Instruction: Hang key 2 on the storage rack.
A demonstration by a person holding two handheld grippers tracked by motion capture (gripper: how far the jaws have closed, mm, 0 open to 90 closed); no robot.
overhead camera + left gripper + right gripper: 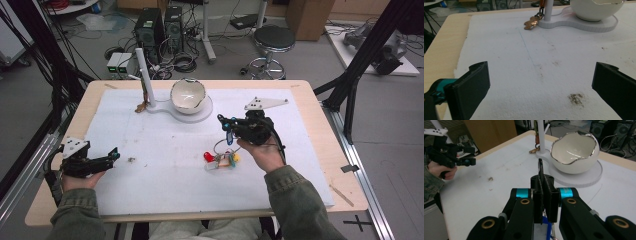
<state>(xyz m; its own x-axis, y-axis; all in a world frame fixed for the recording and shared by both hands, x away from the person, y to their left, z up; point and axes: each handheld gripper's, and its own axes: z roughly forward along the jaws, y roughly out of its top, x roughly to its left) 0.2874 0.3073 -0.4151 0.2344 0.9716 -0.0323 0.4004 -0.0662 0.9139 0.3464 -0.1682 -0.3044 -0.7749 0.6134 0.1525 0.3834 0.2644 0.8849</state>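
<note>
My right gripper (pixel 226 126) (pixel 544 183) is shut on a thin dark flat tag (pixel 540 168) that sticks up between its pads. From it a wire ring hangs down to a bunch of small red, yellow and clear charms (pixel 221 160) lying on the white foam mat (pixel 165 175). Ahead of it stands a white egg-shaped bowl (pixel 188 95) (pixel 574 152) on a white stand (pixel 200 115) with an upright post (pixel 142 70). My left gripper (pixel 114 155) (pixel 539 85) rests low at the mat's left side, jaws wide open with nothing between them.
A brown charm (pixel 142 106) (pixel 531 22) hangs at the foot of the post. Brown crumbs (pixel 131 160) (pixel 576 98) lie on the mat in front of the left gripper. The wooden table edge (pixel 90 100) borders the mat. A stool (pixel 272 40) and computers stand beyond.
</note>
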